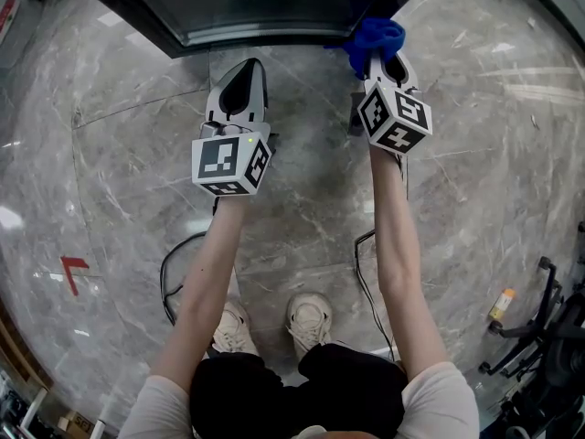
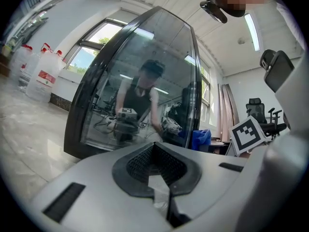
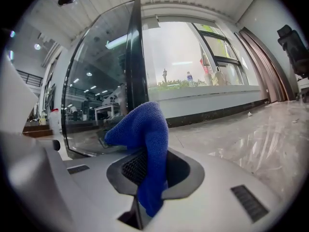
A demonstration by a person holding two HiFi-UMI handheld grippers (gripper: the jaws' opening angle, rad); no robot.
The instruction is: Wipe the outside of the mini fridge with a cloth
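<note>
The mini fridge (image 1: 274,7) is black with a curved glass front and stands on the marble floor just ahead of me. It fills the left gripper view (image 2: 140,81) and the left half of the right gripper view (image 3: 101,81). My right gripper (image 1: 379,62) is shut on a blue cloth (image 1: 375,37), which rests against the fridge's lower right edge. In the right gripper view the cloth (image 3: 145,134) bulges out of the shut jaws (image 3: 149,161). My left gripper (image 1: 239,85) is shut and holds nothing, a little short of the fridge base (image 2: 155,151).
Black cables (image 1: 174,273) trail over the grey marble floor by my shoes (image 1: 311,314). A red floor mark (image 1: 73,268) lies at the left. An office chair base (image 1: 539,337) and a small bottle (image 1: 501,305) are at the right. Water jugs (image 2: 41,71) stand by a window.
</note>
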